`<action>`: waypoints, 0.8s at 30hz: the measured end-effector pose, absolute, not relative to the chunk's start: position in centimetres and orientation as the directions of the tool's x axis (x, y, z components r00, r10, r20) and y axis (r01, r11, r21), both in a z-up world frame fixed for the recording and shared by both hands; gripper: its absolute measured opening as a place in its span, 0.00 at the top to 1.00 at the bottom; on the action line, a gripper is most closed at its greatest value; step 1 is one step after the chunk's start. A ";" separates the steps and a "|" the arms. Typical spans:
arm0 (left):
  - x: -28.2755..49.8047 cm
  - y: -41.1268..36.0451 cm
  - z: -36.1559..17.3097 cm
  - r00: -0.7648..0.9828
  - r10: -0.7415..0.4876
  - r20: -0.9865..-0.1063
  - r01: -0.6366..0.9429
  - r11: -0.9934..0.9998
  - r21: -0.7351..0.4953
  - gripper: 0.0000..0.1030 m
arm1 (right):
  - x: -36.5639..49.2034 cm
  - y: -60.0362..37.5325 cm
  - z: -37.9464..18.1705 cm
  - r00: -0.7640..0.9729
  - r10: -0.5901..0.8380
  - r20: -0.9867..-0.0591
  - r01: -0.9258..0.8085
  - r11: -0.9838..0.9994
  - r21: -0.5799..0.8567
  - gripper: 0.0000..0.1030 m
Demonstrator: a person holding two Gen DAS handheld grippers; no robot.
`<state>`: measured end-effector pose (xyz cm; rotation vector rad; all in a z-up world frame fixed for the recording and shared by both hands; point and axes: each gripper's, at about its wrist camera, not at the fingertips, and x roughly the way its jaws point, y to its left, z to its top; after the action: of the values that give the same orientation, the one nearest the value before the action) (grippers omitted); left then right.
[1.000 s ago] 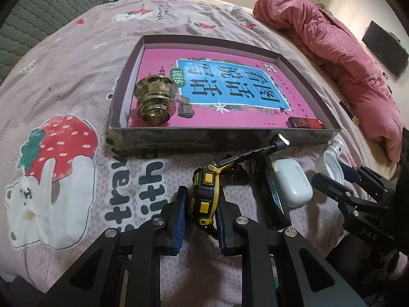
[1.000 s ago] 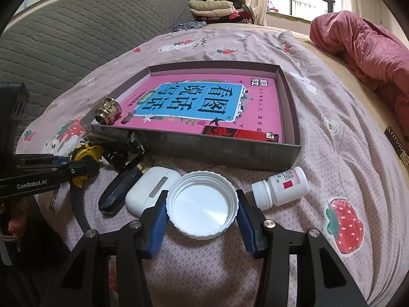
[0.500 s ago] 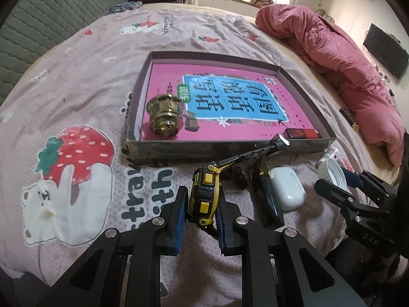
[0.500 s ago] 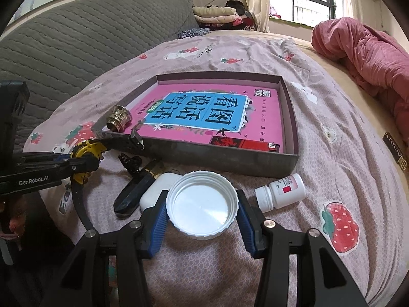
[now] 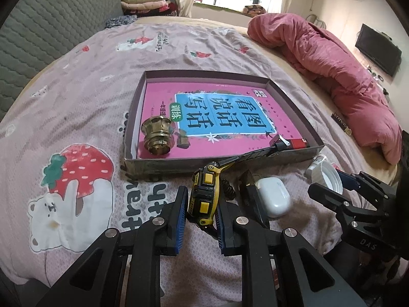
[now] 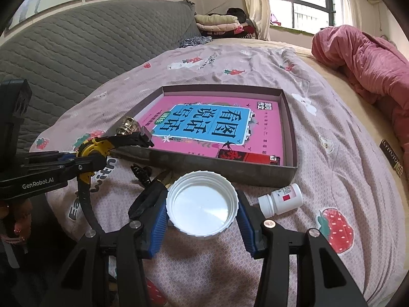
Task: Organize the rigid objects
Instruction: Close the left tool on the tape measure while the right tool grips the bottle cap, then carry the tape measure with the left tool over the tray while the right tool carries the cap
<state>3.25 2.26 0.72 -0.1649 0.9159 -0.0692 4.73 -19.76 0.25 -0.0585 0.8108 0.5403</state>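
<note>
The bed (image 5: 102, 81), under its strawberry-print sheet, carried everything, and square in the middle lay the shallow grey box (image 5: 219, 165) (image 6: 291, 133). A pink book (image 5: 230, 107) (image 6: 265, 125) covered nearly the whole floor of it. On the book's near left corner sat a brass knob (image 5: 156, 138) (image 6: 129, 125), and along the near right wall of the box lay a small red pack (image 6: 249, 156) (image 5: 300, 143).

Outside the box, just in front of its near wall, a white earbud case (image 5: 273, 197) rested on the sheet beside a dark flat object (image 5: 251, 194) that I couldn't name. A white pill bottle (image 6: 281, 199) lay on its side near the box's right corner.

And the hands: the right gripper (image 6: 203, 213) had its blue pads pressed on either side of a white lid (image 6: 202, 202), hollow side up, held clear of the sheet. The left gripper (image 5: 199, 204) was clamped tight on a yellow-and-black tape measure (image 5: 204, 197) (image 6: 94, 149), its blade (image 5: 253, 153) run out and reaching over the box's near wall.
</note>
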 end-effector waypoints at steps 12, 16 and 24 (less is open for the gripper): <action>2.8 2.1 1.3 0.633 -0.140 -0.761 0.003 0.984 -0.178 0.80 | 4.4 -19.9 1.2 0.584 0.437 -0.684 -0.467 0.870 0.157 0.52; 2.9 2.3 1.6 0.634 -0.151 -0.759 -0.011 0.979 -0.203 0.80 | 4.3 -19.9 1.6 0.594 0.440 -0.674 -0.466 0.871 0.158 0.52; 3.0 2.1 3.0 0.659 -0.137 -0.739 -0.033 0.977 -0.210 0.80 | 4.2 -20.0 2.7 0.627 0.435 -0.646 -0.456 0.878 0.148 0.52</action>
<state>3.03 2.14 3.02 -0.2127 0.8503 -0.0593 4.24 -20.00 2.67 -0.0303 0.7326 0.5104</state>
